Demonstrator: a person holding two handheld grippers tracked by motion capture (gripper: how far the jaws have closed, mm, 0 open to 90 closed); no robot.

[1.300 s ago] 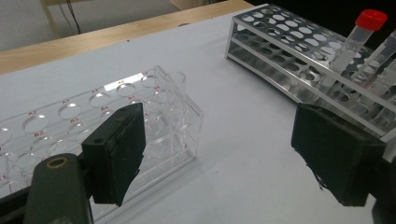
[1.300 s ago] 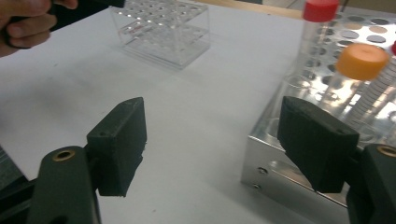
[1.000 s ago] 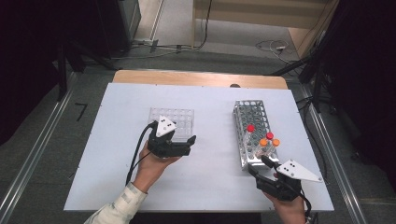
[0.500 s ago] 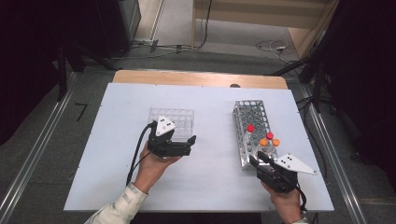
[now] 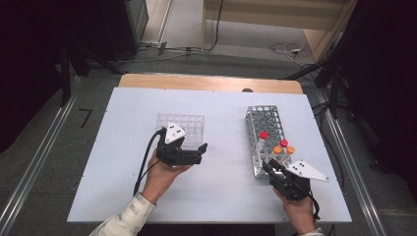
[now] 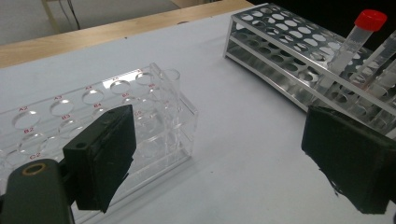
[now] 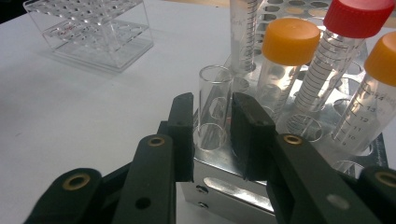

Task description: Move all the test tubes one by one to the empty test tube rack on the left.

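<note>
Right gripper view has my right gripper (image 7: 212, 135) closest, its jaws just closing until the pads pinch an uncapped clear tube (image 7: 214, 105) standing in the near corner of the metal rack (image 7: 224, 182). That tube is smooth, thin-walled and slippery; I judge it could slide or crack if I squeeze unevenly, or snag its hole if I lift crooked. Beside it stand ridged orange-capped tubes (image 7: 285, 70) and a red-capped tube (image 7: 348, 42). Farther across the matte tabletop (image 5: 221, 191), my left gripper (image 5: 202, 153) waits spread wide by the transparent plastic rack (image 5: 189, 124).
</note>
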